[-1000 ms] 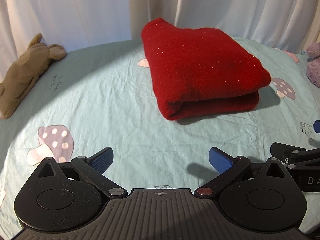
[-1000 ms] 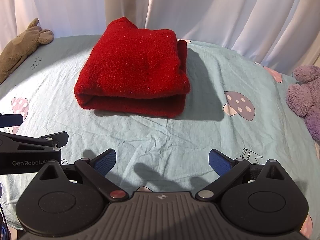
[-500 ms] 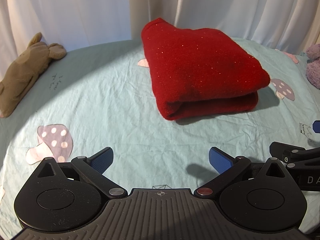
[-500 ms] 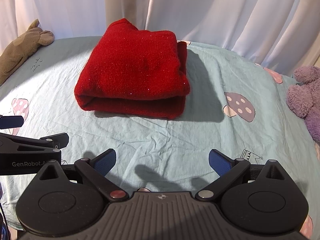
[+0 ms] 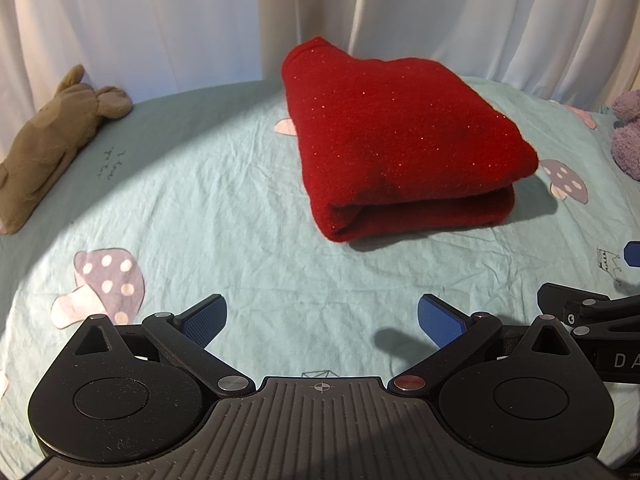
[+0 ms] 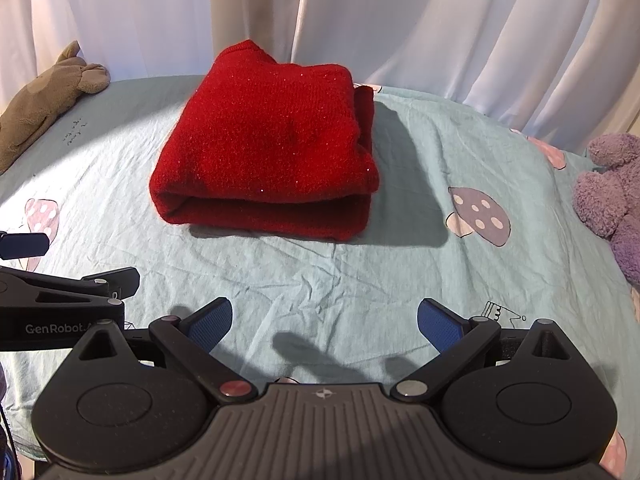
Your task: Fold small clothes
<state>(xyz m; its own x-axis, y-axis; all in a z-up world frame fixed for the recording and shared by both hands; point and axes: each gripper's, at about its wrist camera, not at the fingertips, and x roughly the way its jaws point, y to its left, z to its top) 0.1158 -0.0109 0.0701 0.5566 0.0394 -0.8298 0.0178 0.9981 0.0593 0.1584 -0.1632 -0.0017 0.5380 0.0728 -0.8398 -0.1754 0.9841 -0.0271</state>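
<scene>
One folded red sweater [image 5: 404, 148] lay on the pale blue mushroom-print sheet [image 5: 208, 200], toward its far side, well apart from both grippers. Two plush toys shared the sheet: a tan one [image 5: 48, 136] at the far left and a purple one [image 6: 612, 196] at the right, both cut off by the frame edges. The left gripper [image 5: 322, 318] and the right gripper [image 6: 325, 322] each hovered over the near part of the sheet with jaws spread wide and nothing between them. White curtains [image 6: 440, 20] hung behind. Whether the sheet covered a bed or a counter could not be made out.
</scene>
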